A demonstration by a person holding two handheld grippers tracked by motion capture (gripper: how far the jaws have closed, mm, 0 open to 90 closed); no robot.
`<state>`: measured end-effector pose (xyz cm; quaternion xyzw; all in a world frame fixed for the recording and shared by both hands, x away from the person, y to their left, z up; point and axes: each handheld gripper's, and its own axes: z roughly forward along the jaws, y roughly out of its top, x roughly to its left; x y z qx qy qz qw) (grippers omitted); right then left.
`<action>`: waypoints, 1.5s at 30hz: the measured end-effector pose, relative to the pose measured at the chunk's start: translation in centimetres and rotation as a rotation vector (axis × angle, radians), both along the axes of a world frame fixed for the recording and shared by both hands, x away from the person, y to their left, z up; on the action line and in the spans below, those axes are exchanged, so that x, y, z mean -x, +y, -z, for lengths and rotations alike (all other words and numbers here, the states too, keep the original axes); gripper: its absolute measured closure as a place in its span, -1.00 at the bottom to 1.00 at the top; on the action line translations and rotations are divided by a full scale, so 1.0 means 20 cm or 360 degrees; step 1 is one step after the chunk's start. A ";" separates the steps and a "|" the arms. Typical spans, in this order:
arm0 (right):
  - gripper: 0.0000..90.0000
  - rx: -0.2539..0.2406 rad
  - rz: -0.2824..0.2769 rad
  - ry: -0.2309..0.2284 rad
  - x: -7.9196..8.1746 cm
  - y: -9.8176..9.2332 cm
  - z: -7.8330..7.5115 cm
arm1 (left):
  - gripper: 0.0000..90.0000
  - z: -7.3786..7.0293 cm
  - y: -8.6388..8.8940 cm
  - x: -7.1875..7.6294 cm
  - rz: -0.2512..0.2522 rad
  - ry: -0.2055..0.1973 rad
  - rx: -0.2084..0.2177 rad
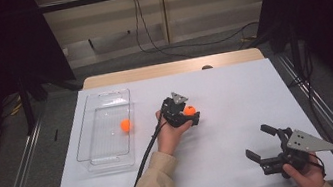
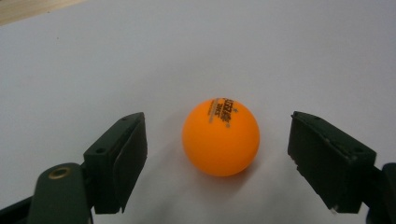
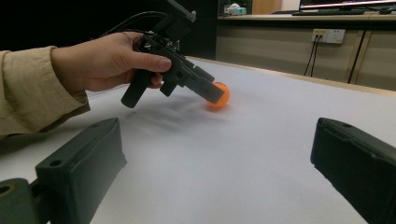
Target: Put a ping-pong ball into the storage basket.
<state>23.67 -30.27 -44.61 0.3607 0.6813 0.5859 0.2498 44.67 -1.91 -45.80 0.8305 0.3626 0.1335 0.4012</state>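
Upright: ball (image 2: 220, 136) logo topside.

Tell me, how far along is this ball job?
It seems about halfway, if the aim is balls in the tray. One orange ball already lies in the clear tray. The left gripper has its jaws open around a second ball on the table, not yet squeezed. The right gripper waits open, off to the side.

high: overhead, facing forward | tool views: low, near | shared: ball (image 1: 190, 110)

One ball (image 1: 125, 125) lies in the tray (image 1: 93, 150); another ball (image 2: 220, 136) sits right of it.
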 end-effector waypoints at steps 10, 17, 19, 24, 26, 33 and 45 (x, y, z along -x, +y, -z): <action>-0.96 -0.0001 0.0001 0.0000 0.00 0.00 0.00 | -0.35 0.00 -0.02 -0.02 0.0008 0.0011 -0.0016; -0.96 -0.0002 -0.0001 -0.0001 0.00 0.00 0.00 | -0.25 0.01 -0.02 -0.03 0.0001 0.0030 -0.0028; -0.95 -0.0002 0.0000 -0.0001 0.00 0.00 0.00 | -0.22 0.01 -0.02 -0.03 0.0006 0.0032 -0.0035; -0.96 -0.0001 -0.0002 -0.0001 0.00 0.00 0.00 | -0.14 0.01 -0.03 -0.03 0.0009 0.0044 -0.0023; -0.95 -0.0002 -0.0003 0.0000 0.00 0.00 0.00 | -0.10 0.02 -0.03 -0.03 0.0010 0.0052 -0.0019; -0.95 -0.0002 -0.0002 0.0000 0.00 0.00 0.00 | -0.05 0.01 -0.03 -0.03 0.0013 0.0054 -0.0030; -0.96 -0.0002 -0.0003 -0.0001 0.00 0.00 0.00 | 0.00 0.01 -0.02 -0.04 0.0000 0.0068 -0.0035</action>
